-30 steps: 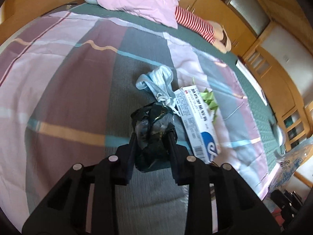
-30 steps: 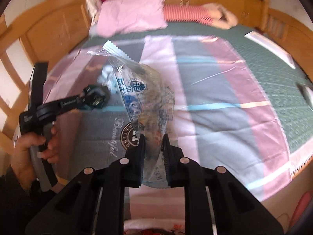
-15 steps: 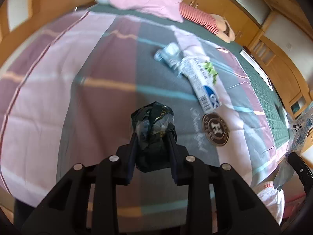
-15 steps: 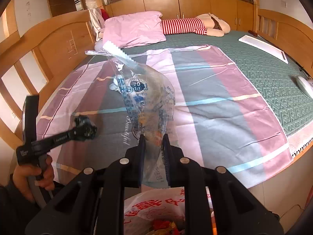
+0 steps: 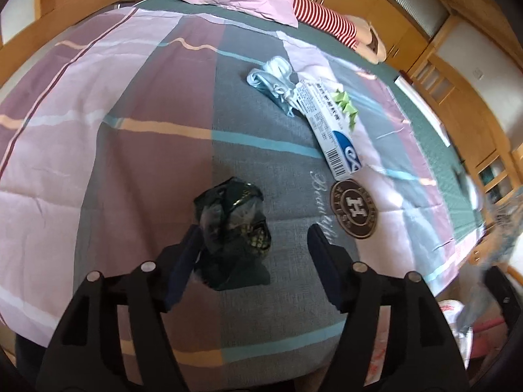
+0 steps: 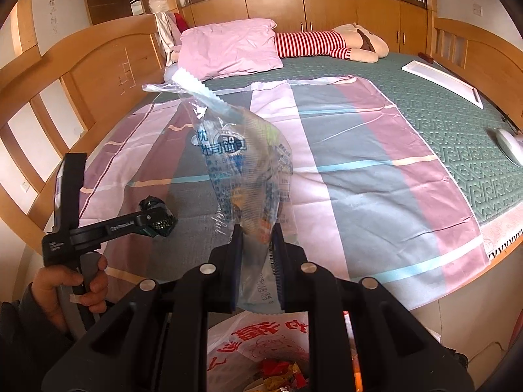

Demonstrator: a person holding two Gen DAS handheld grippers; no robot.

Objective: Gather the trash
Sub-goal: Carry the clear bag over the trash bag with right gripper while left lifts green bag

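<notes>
While the left tool (image 5: 253, 245) is opening, a crumpled dark wrapper (image 5: 230, 225) sits between its jaws, leaning on the left jaw and well clear of the right one. It hangs above the striped bedspread (image 5: 147, 163), near the foot of the bed. The right tool (image 6: 256, 241) is clamped tight on the lower end of a clear printed plastic bag (image 6: 242, 163), which stands up from the jaws, floppy and creased. Just below that tool, a white trash bag with red print (image 6: 261, 336) gapes open, with bright scraps inside.

Both held pieces look very light, soft and slippery; thin film like this probably crushes under any squeeze and may cling to a jaw instead of dropping. A pinch across a bunched fold seems the surest hold.

More trash lies farther up the bedspread: a pale blue face mask (image 5: 273, 78), touching a long white and blue box (image 5: 330, 127), with a bit of green paper (image 5: 345, 107) just beside it. The box looks stiff and light, best taken across its narrow sides. The mask is limp and is best grasped where the cloth bunches.
</notes>
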